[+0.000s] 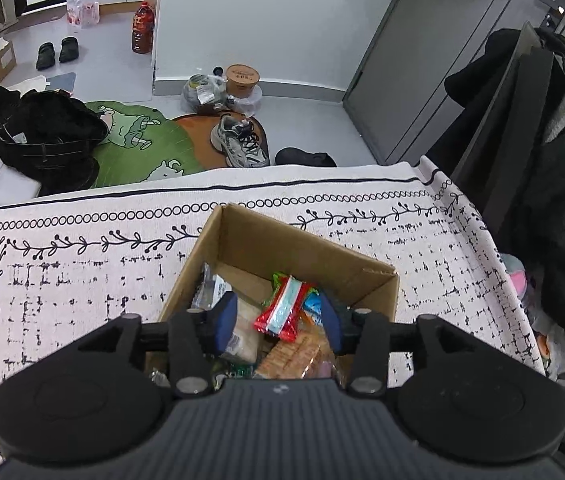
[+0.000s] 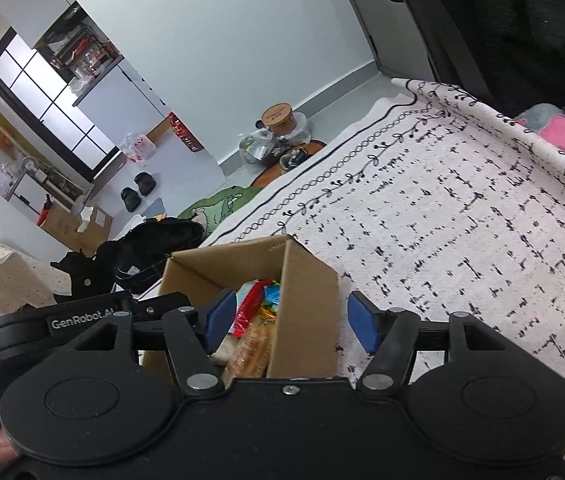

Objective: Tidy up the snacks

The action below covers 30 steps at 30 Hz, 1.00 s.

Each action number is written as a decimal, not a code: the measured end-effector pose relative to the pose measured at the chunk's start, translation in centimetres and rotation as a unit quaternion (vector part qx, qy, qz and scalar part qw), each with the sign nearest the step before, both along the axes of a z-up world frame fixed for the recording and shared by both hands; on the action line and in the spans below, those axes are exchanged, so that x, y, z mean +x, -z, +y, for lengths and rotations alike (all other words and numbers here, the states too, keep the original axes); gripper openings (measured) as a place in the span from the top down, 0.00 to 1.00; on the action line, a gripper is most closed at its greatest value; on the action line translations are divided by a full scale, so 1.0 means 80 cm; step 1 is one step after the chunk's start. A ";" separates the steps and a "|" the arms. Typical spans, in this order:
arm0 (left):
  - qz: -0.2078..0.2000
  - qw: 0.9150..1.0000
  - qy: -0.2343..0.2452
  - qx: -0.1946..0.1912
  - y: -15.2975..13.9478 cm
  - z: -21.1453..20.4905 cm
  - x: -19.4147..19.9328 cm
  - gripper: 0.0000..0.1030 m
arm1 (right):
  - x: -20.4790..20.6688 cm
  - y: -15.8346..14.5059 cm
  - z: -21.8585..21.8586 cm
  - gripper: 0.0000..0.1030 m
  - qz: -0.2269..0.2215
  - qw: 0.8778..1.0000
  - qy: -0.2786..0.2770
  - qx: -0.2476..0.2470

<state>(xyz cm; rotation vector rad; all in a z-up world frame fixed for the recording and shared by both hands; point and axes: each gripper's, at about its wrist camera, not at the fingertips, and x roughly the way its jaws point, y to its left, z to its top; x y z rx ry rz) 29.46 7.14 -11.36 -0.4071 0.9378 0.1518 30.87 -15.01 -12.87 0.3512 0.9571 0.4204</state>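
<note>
Your left gripper (image 1: 278, 322) hangs over the cardboard box (image 1: 374, 284), jaws part open, gripping nothing; snacks (image 1: 282, 312) lie inside. Your right gripper (image 2: 290, 322) straddles the box wall, wide, likely to steady it.

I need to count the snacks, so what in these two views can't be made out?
- Left wrist view: the cardboard box has its near part and lower snacks hidden by the left hand-held gripper.
- Right wrist view: the box's wall and the right hand-held gripper hide most of the contents.
- Wrapper print: too small to read.
</note>
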 end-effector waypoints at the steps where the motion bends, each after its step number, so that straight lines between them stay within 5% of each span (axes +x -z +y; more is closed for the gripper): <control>1: 0.002 1.000 0.002 0.002 -0.001 -0.001 -0.001 0.52 | -0.001 0.000 -0.002 0.39 0.002 1.000 0.002 -0.002; 13: 0.012 0.999 0.025 0.027 -0.016 -0.026 -0.019 0.36 | -0.022 -0.009 -0.032 0.29 -0.004 0.999 0.026 -0.031; 17: 0.014 0.999 0.032 0.023 -0.021 -0.030 -0.029 0.23 | -0.031 -0.018 -0.048 0.18 -0.012 0.998 0.038 -0.042; 30: -0.010 0.999 0.036 0.023 -0.063 -0.037 -0.075 0.08 | -0.072 -0.061 -0.070 0.00 -0.042 0.996 0.046 -0.061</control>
